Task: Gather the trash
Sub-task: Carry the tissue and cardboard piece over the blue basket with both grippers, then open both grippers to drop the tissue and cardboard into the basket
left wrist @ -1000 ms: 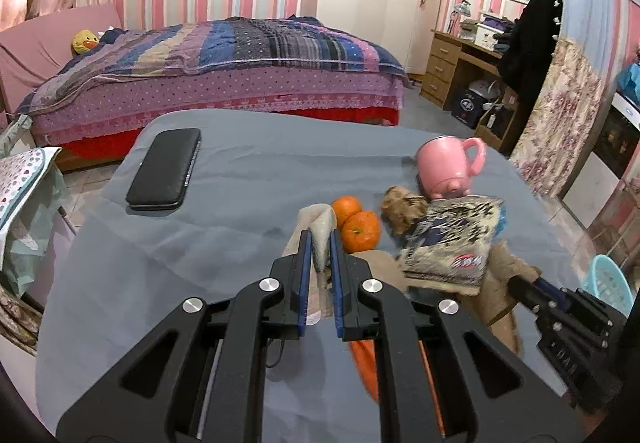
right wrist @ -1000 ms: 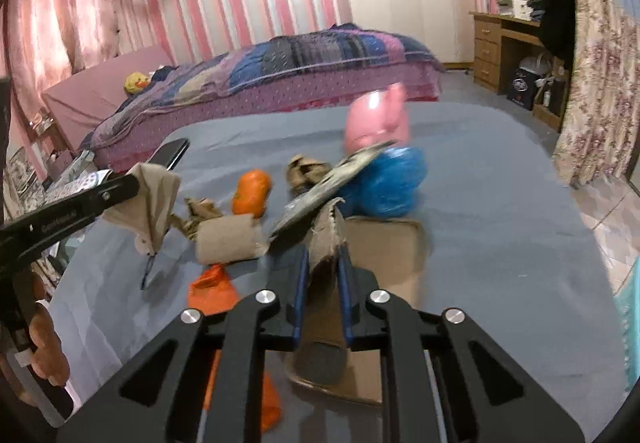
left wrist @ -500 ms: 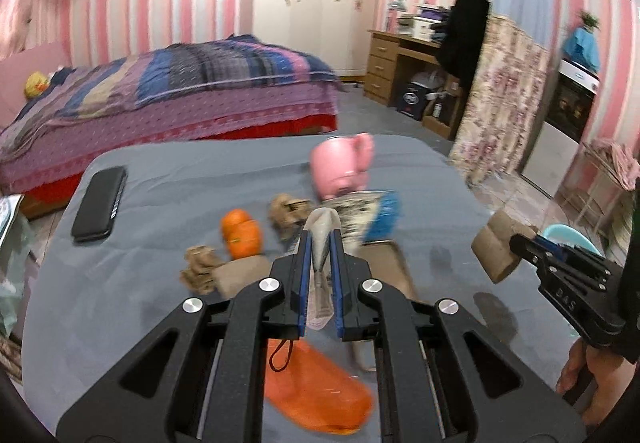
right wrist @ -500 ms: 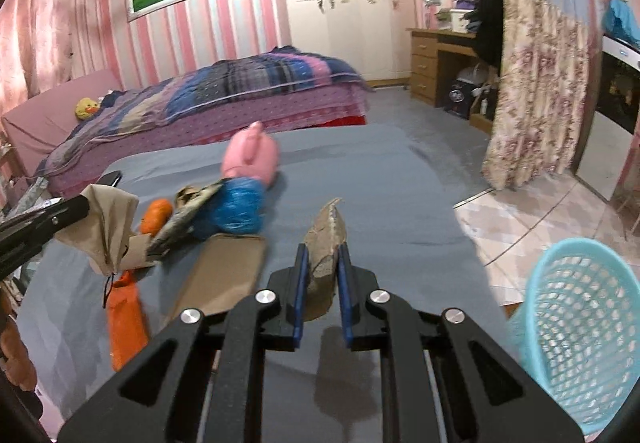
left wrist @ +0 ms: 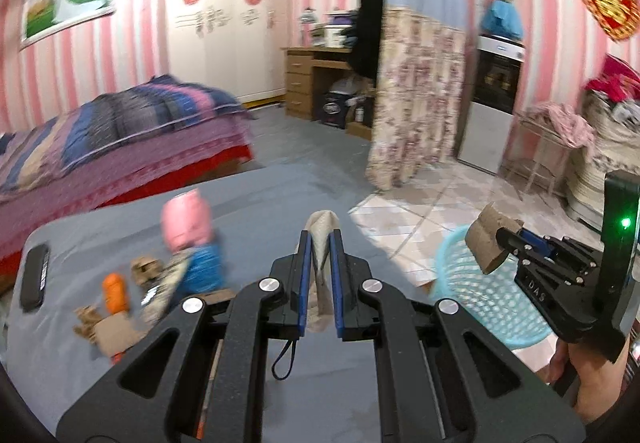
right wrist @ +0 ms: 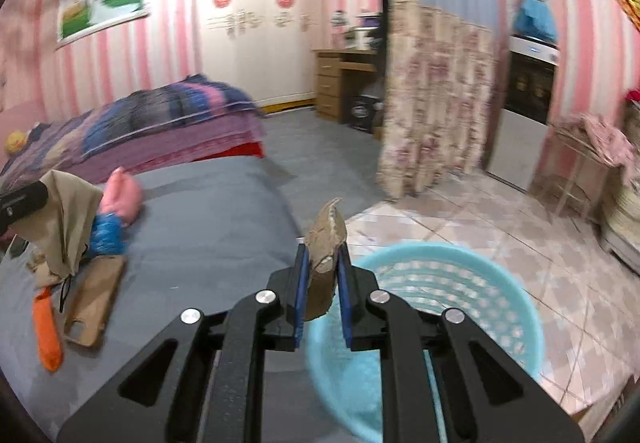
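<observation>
My left gripper point(left wrist: 320, 243) is shut on a beige crumpled paper bag point(left wrist: 321, 239) and holds it above the grey table point(left wrist: 260, 211). It also shows at the left of the right wrist view point(right wrist: 68, 219). My right gripper point(right wrist: 323, 263) is shut on a brown cardboard scrap point(right wrist: 326, 243) and holds it over the near rim of the light blue basket point(right wrist: 460, 307) on the floor. In the left wrist view the scrap point(left wrist: 490, 243) hangs above the basket point(left wrist: 480, 307).
On the table lie a pink mug point(left wrist: 188, 221), a blue bag point(left wrist: 202, 271), an orange wrapper point(right wrist: 48, 331), a brown phone case point(right wrist: 94, 301), a tangerine point(left wrist: 114, 289), crumpled brown paper point(left wrist: 146, 269) and a black phone point(left wrist: 34, 277). A bed, desk and floral curtain stand behind.
Both grippers have swung right, away from the table's clutter. The right gripper with the cardboard scrap now hangs over the basket; the left one follows with the paper bag.
</observation>
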Tool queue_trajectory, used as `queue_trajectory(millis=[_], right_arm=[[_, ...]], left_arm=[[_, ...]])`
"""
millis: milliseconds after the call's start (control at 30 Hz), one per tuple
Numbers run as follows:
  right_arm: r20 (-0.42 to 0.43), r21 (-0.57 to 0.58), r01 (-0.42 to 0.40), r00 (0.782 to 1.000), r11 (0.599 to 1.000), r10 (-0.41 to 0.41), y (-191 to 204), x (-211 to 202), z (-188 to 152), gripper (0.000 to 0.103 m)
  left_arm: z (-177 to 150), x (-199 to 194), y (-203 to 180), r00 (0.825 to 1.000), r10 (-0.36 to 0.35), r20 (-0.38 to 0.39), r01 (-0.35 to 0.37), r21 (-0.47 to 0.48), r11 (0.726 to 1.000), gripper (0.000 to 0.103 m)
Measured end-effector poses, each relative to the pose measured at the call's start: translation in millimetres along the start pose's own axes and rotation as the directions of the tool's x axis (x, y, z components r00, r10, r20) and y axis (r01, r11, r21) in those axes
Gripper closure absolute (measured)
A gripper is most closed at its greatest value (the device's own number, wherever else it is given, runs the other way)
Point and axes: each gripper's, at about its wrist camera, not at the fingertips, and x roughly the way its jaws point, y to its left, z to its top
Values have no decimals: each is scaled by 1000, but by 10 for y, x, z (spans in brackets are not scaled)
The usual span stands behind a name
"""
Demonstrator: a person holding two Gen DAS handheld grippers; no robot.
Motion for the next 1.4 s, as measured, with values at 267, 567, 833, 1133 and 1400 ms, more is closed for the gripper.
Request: queue_trajectory(millis=[267,567,833,1133,1400], right_arm=[[-7,63,111,994,992,-110,-500,-58,-68,88],[-28,158,170,985,973,-167,-903,-62,-265,88],[-29,224,183,983,957,-182,-1186,22,-381,88],[-47,202,169,985,965,-163,-1072,200,-415,88],[-53,124,175,984,977,-169,-754,276,-362,80]], left_arm=[[-132,339,-682,990,-131,-54,133,37,990,95],[-338,730,-1081,936,-301,-182,306,0,952,95],[-282,964,-1308,920,-343,-190,351,9,936,95],[-342,1094,-1262,947,-252,-198,271,75,960,85],[-375,1047,-584,976,-125,-179,124,-22,992,26]])
